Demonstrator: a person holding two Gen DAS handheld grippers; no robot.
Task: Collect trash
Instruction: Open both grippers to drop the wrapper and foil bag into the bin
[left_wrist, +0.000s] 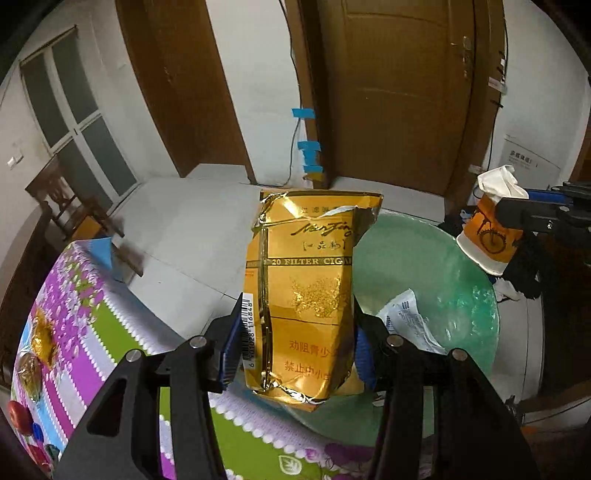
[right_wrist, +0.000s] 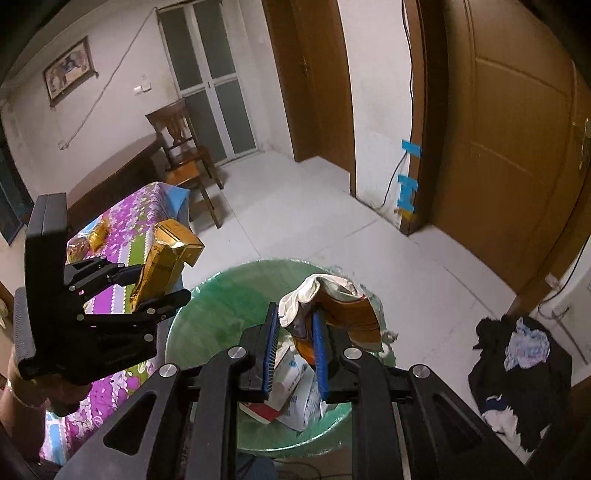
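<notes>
Left gripper (left_wrist: 295, 354) jaws clamp cigarette pack (left_wrist: 306, 295), right gripper (right_wrist: 293, 354) jaws pinch paper cup (right_wrist: 347, 314) over bin rim (right_wrist: 177, 317).

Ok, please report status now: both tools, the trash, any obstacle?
Left tool shut on cigarette pack. Right tool shut on paper cup, above green bin. No obstacle.

The left gripper (left_wrist: 297, 343) squeezes a crumpled gold cigarette pack (left_wrist: 306, 295). Behind it sits a green bin (left_wrist: 461, 280), maybe with paper (left_wrist: 410, 321) inside.
</notes>
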